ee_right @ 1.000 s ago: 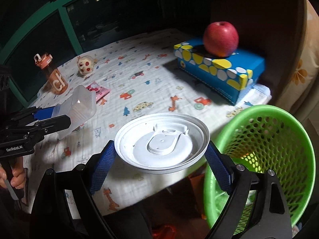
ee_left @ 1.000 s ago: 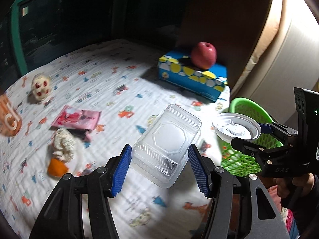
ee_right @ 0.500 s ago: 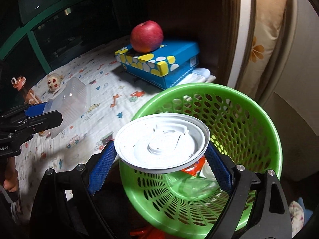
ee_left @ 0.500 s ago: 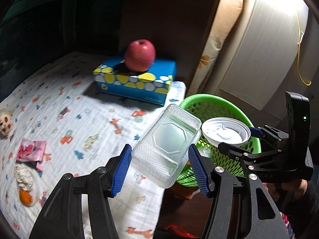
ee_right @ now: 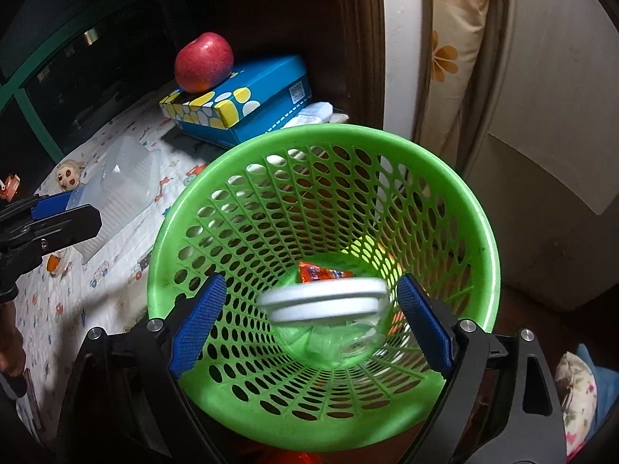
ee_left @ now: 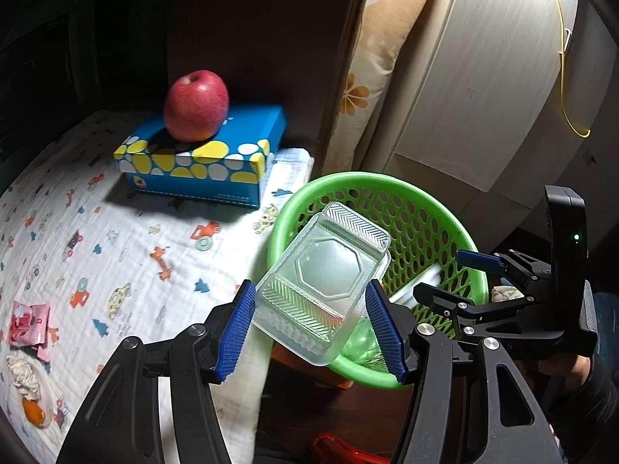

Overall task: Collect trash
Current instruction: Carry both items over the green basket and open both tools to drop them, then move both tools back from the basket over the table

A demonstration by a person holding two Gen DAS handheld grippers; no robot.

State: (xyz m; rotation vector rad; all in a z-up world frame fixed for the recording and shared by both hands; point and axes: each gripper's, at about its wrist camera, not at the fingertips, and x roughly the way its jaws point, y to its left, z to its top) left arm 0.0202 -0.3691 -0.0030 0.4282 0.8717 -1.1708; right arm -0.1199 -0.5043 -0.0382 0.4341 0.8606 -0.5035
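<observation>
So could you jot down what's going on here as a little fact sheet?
Left tongs: shut on clear box, over the basket rim
Right tongs: opening, white lid loose between the pads, blurred, over the basket
In basket: orange wrapper, clear plastic
On bed: apple on blue carton, pink wrapper
</observation>
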